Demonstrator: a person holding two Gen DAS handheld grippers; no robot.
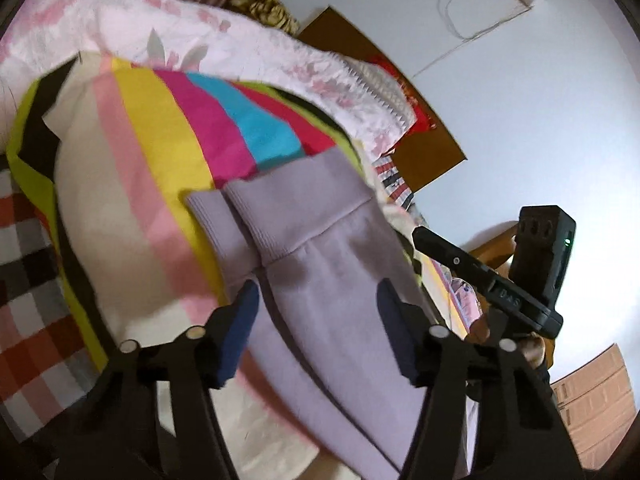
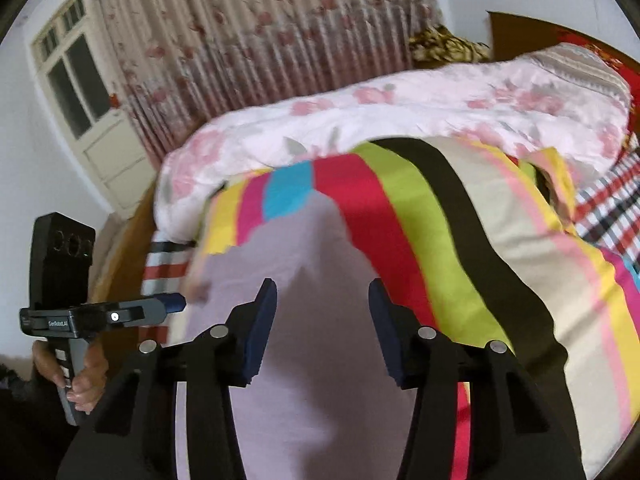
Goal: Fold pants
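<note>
Lilac pants (image 1: 320, 248) lie on a striped, many-coloured sheet (image 1: 160, 132) on the bed, their two ribbed cuffs (image 1: 256, 208) side by side and pointing away from me. My left gripper (image 1: 318, 312) hovers over the legs with its blue pads apart and nothing pinched between them. In the right wrist view the pants (image 2: 312, 360) spread under my right gripper (image 2: 322, 300), which also stands open above the cloth. Each view shows the other gripper at its edge, held in a hand (image 2: 86, 380).
A pink floral quilt (image 2: 380, 112) is heaped along the far side of the bed. A checked blanket (image 1: 28, 280) lies beside the striped sheet. A wooden headboard (image 1: 420, 152), a curtain (image 2: 260, 32) and a door (image 2: 88, 100) stand beyond.
</note>
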